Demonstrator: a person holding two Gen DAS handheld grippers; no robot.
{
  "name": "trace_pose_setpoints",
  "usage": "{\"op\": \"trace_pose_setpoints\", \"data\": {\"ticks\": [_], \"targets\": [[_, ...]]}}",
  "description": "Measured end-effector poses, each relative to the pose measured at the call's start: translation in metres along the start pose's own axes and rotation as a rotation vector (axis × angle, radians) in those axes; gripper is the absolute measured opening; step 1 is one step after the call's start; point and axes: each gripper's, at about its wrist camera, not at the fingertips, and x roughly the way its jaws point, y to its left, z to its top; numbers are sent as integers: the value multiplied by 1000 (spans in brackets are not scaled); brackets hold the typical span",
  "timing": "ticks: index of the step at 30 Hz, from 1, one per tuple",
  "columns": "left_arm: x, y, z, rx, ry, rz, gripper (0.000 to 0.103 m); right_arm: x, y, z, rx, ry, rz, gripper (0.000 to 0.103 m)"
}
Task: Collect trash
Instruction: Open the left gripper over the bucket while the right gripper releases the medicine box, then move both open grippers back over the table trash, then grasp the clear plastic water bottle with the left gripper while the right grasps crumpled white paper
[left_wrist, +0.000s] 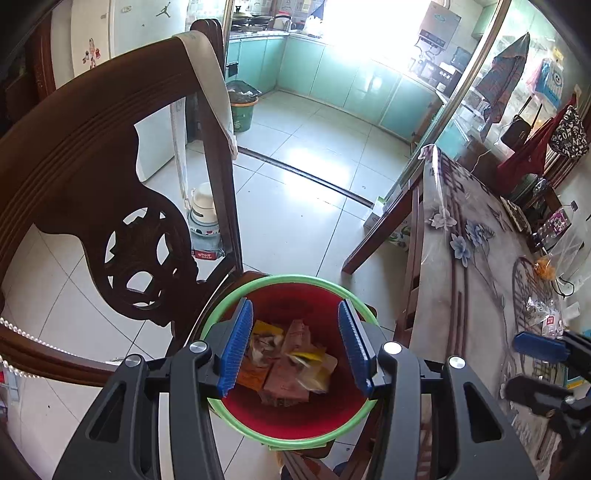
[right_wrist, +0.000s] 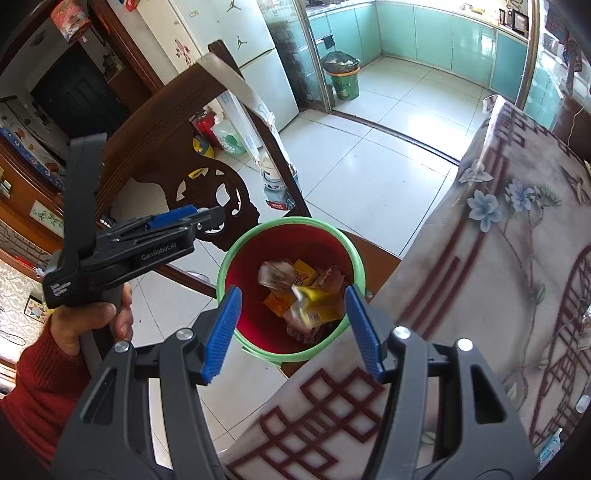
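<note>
Both grippers point steeply down over the red bin (left_wrist: 291, 428) with the green rim, which stands on the seat of the dark wooden chair (left_wrist: 110, 177), just beside the table (right_wrist: 498, 277) with the flowered cloth.

Left gripper (left_wrist: 295, 345): its blue pads (left_wrist: 236, 347) stand apart, with nothing between them; directly below the gap lies the trash (left_wrist: 291, 365) at the bottom of the bin (wrappers in yellow, orange and pink). In the right wrist view the left hand (right_wrist: 92, 321), in a red sleeve (right_wrist: 40, 387), grips the handle from below, and the tool is tilted forward and downward toward the bin.

Right gripper (right_wrist: 293, 325): its jaws are also open and hold nothing. A yellow wrapper (right_wrist: 314, 301) is seen blurred between the two pads, over the near part of the bin; whether it is in the air or lying on the pile I cannot tell. The bin is straight ahead of this gripper, the table edge is to its right side.
</note>
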Motion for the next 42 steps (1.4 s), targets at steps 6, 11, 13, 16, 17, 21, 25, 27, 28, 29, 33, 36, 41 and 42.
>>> {"op": "trace_pose_setpoints", "data": {"ticks": [6,11,13,16,17,21,25,27,28,29,33,36,41,42], "targets": [[-5,-25,-11,44,10,-30,46,-35,-20,-24,52,-43,-28,57],[-7,-71,-20,111,23,-82,46,-75,-63,-65,134,-71,-118,60],[-8,-92,-24,141,28,-106,46,-93,-87,-86,189,-79,-159,62],[-8,-132,-33,195,41,-147,46,-120,-129,-122,289,-81,-229,64],[-8,-145,-36,212,46,-159,46,-130,-145,-138,323,-79,-255,64],[-8,-208,-61,279,71,-203,46,-165,-204,-192,427,-58,-353,65],[-6,-268,-92,309,115,-250,46,-200,-261,-231,515,-59,-406,65],[-6,-299,-109,330,130,-272,46,-219,-297,-246,549,-74,-430,65],[-6,-318,-119,343,140,-280,46,-226,-315,-252,558,-77,-447,65],[-6,-334,-127,349,146,-289,46,-232,-331,-256,562,-80,-457,65],[-9,-387,-151,363,167,-320,46,-241,-401,-253,577,-93,-484,65],[-13,-418,-166,380,179,-327,46,-231,-445,-245,588,-85,-474,65],[-12,-447,-177,392,197,-285,46,-212,-488,-226,563,-75,-449,67],[-13,-452,-177,398,194,-275,46,-210,-494,-223,562,-74,-445,67]]}}
